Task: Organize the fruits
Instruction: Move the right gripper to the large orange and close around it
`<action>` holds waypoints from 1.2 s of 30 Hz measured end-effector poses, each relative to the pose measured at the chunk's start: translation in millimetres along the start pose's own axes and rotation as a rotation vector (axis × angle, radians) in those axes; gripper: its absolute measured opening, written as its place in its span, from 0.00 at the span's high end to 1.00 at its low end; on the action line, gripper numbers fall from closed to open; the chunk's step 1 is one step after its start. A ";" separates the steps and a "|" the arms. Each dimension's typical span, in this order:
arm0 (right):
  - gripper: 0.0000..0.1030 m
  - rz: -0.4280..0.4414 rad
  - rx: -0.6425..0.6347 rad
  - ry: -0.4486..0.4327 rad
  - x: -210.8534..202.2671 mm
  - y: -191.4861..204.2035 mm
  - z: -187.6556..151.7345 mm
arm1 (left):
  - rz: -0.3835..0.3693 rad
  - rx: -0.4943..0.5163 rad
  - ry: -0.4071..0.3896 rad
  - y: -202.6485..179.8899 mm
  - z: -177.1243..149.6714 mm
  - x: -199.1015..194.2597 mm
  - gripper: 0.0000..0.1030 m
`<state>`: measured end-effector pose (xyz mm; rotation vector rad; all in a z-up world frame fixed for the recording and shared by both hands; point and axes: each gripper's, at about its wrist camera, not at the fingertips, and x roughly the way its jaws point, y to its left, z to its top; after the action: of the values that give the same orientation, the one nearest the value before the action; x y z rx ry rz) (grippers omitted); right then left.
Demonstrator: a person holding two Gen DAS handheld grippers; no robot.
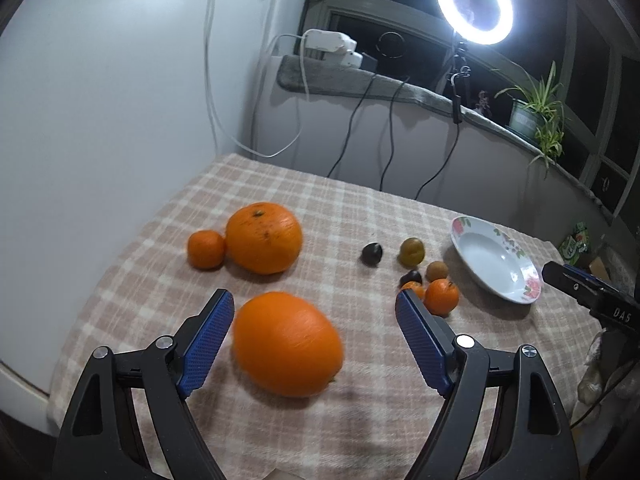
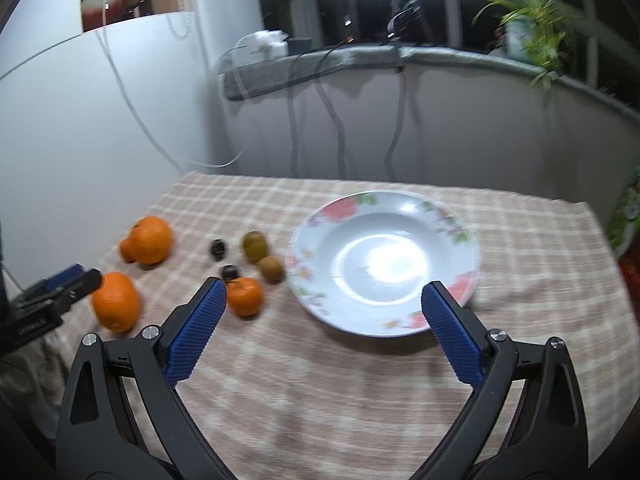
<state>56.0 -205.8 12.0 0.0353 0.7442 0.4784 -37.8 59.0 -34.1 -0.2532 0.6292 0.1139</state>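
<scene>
My left gripper (image 1: 316, 306) is open, its blue pads either side of a large orange (image 1: 287, 344) lying on the checked cloth, not touching it. Behind it sit a second large orange (image 1: 263, 237) and a small mandarin (image 1: 205, 249). To the right lies a cluster: two dark fruits (image 1: 372, 254), a green-yellow fruit (image 1: 411, 251), a kiwi (image 1: 437, 271) and a mandarin (image 1: 441, 297). My right gripper (image 2: 322, 294) is open and empty, just in front of the white floral plate (image 2: 460, 236), which holds nothing. The cluster mandarin (image 2: 245, 295) lies by its left pad.
The checked cloth (image 1: 340, 408) covers a small table against a white wall. Behind are a sill with cables, a ring light (image 1: 474, 4) and a potted plant (image 1: 536, 114). The right gripper's side (image 1: 588, 294) shows at the left view's right edge.
</scene>
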 end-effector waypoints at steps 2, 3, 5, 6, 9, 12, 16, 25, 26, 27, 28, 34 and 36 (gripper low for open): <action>0.03 0.052 -0.015 0.018 6.6 9.6 2.6 | 0.004 -0.012 0.005 5.5 -2.6 -1.0 0.21; 0.03 0.073 -0.024 0.026 9.4 14.4 3.7 | 0.004 -0.018 0.008 7.7 -4.0 -1.1 0.21; 0.04 0.117 -0.047 0.047 17.0 26.6 6.3 | 0.003 -0.034 0.018 12.5 -8.0 -1.5 0.22; 0.04 0.138 -0.058 0.056 21.0 32.6 7.2 | 0.002 -0.039 0.024 14.5 -10.2 -1.1 0.22; 0.04 0.195 -0.086 0.087 33.3 51.0 10.0 | -0.009 -0.049 0.040 17.9 -15.6 -0.2 0.24; 0.04 0.255 -0.103 0.127 46.0 67.8 13.7 | -0.017 -0.053 0.055 19.3 -20.3 1.1 0.25; 0.04 0.340 -0.144 0.177 59.8 95.2 16.5 | -0.039 -0.058 0.070 18.9 -22.5 4.4 0.26; 0.15 0.515 -0.143 0.373 105.6 140.1 11.4 | -0.067 -0.085 0.099 24.1 -28.3 12.6 0.29; 0.15 0.527 -0.145 0.384 108.5 142.9 10.1 | -0.069 -0.089 0.100 25.6 -28.7 13.3 0.29; 0.15 0.540 -0.146 0.398 112.4 145.9 9.1 | -0.072 -0.094 0.103 26.9 -29.3 14.2 0.30; 0.15 0.559 -0.146 0.420 116.4 149.3 7.7 | -0.074 -0.098 0.107 28.2 -29.9 15.2 0.32; 0.23 0.627 -0.119 0.493 130.0 158.7 4.1 | -0.095 -0.111 0.114 30.4 -31.5 17.7 0.32; 0.25 0.641 -0.101 0.515 135.3 159.0 3.4 | -0.101 -0.109 0.119 30.0 -32.4 18.3 0.32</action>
<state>79.4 -5.2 -41.0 0.0582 1.2169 1.1634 -46.9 79.7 -76.2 -0.3987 0.7286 0.0365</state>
